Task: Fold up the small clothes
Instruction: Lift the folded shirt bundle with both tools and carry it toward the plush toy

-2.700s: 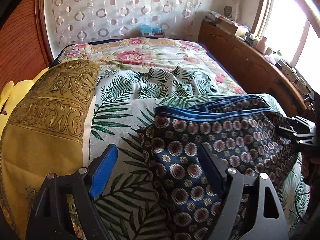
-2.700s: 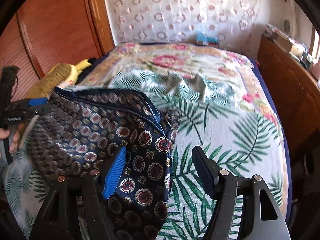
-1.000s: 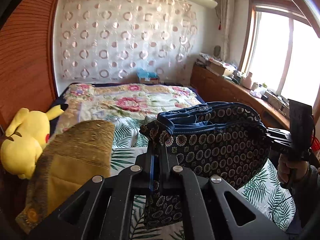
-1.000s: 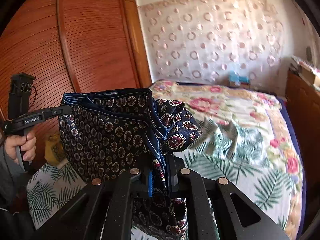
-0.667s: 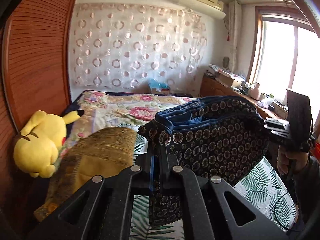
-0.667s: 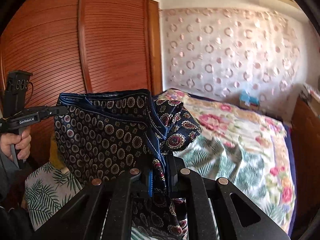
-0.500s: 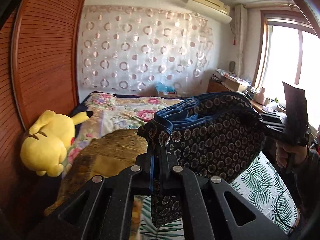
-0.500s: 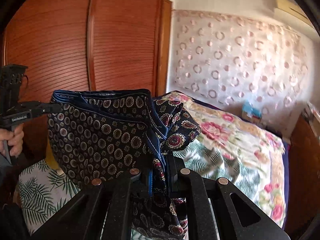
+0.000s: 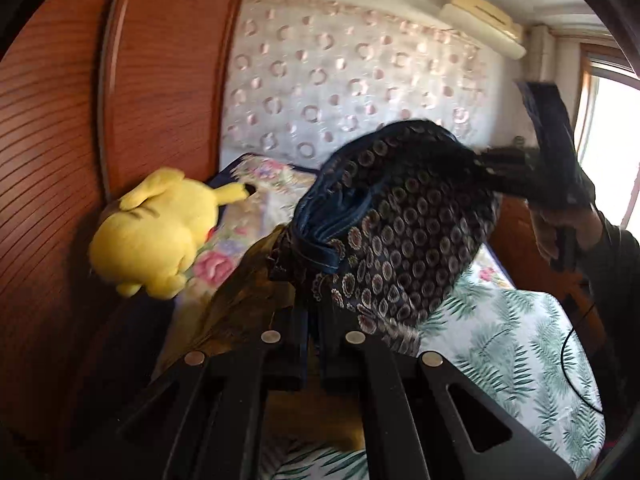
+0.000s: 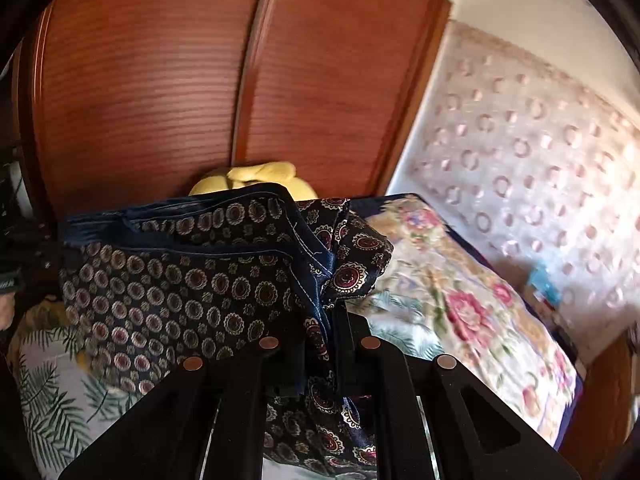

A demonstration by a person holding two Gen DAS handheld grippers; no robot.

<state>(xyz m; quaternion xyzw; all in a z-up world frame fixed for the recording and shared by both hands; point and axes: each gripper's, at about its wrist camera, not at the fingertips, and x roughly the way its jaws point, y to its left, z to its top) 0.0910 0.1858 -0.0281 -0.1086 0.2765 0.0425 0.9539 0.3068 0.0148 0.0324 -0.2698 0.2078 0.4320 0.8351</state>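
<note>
Dark blue shorts [image 9: 404,232] with a round medallion print and a blue waistband hang in the air above the bed, stretched between both grippers. My left gripper [image 9: 312,320] is shut on one corner of the shorts. My right gripper [image 10: 328,320] is shut on the other corner of the shorts [image 10: 192,280]. In the left wrist view the right gripper [image 9: 496,164] shows at the far end of the cloth, held by a hand [image 9: 560,232]. A folded mustard-gold patterned garment [image 9: 248,304] lies on the bed below the shorts.
A bed [image 9: 520,344] with a palm-leaf and flower cover lies below. A yellow plush toy [image 9: 156,236] rests against the reddish wooden wardrobe doors [image 10: 200,80]. A curtain with ring patterns [image 9: 360,80] hangs behind the bed, with a window at the right.
Both grippers have swung toward the wardrobe side with the shorts held up between them. The wardrobe and plush toy now fill more of both views. Both grips are unchanged.
</note>
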